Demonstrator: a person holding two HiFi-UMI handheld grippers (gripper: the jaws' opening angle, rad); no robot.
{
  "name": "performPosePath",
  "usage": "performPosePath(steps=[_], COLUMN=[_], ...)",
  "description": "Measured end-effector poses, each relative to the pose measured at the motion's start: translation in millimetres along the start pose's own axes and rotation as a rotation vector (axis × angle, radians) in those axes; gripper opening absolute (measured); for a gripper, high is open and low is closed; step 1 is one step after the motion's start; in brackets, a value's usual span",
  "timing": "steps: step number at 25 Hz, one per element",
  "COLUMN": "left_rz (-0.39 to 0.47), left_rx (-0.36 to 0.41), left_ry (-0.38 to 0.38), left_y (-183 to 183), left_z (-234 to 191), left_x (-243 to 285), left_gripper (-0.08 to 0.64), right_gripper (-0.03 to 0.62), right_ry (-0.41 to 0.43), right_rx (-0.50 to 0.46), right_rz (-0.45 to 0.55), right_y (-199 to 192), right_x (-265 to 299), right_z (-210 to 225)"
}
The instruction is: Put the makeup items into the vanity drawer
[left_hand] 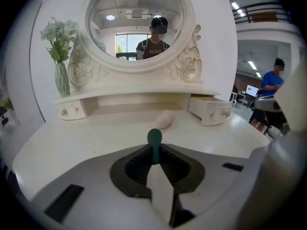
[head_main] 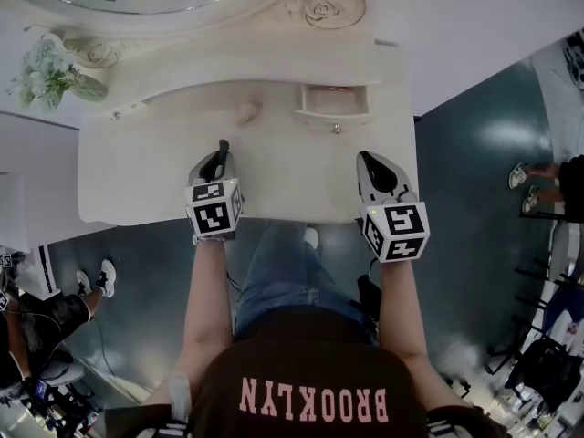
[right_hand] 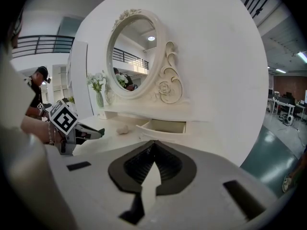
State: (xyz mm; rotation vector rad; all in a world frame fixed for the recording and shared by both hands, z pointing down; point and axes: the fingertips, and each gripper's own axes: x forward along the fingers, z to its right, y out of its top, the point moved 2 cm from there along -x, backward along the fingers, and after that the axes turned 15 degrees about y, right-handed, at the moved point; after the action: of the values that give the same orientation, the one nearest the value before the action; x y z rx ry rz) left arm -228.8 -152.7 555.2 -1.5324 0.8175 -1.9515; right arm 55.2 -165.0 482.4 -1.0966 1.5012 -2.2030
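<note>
white vanity (head_main: 137,181) with its drawer (head_main: 333,103) open, left gripper (head_main: 220,156) clenched on a green makeup item (left_hand: 154,145)

dark teal floor (head_main: 456,181) spread around the vanity, which stood against a white wall. its oval mirror (left_hand: 139,23) rose at the back in a carved frame. under the mirror, on the right side of the low shelf, the drawer stood pulled out over the tabletop. a vase of flowers (left_hand: 60,61) stood on the left end of that shelf.

both tools hung over the front edge of the tabletop, well apart from each other. the left gripper pointed down toward the surface, its jaws pressed together on the green makeup item, a slim dark stick whose rounded tip stuck out beyond the pads. the right gripper (head_main: 370,161) sat below the drawer and short of it, its jaws closed tight with nothing between them.

a pale puff (left_hand: 164,119) lay on the tabletop, just in front of the shelf and to the left of the drawer, clear of both tools.
</note>
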Motion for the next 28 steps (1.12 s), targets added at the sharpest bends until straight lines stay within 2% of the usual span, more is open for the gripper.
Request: performPosePath(steps=[20,28], left_rz=[0.222,0.250], left_rx=[-0.052,-0.037], left_ry=[0.007,-0.037], left_y=[85.8,99.1], left_z=[-14.5,7.4], left_x=[-47.2,-45.9], left_gripper=[0.046,0.046], right_gripper=[-0.005,-0.005], right_ry=[-0.047,-0.096], right_rx=[-0.065,-0.063], right_rz=[0.147,0.150], right_y=[63.5,60.7], right_x=[-28.7,-46.9], right_z=[-5.3,5.5])
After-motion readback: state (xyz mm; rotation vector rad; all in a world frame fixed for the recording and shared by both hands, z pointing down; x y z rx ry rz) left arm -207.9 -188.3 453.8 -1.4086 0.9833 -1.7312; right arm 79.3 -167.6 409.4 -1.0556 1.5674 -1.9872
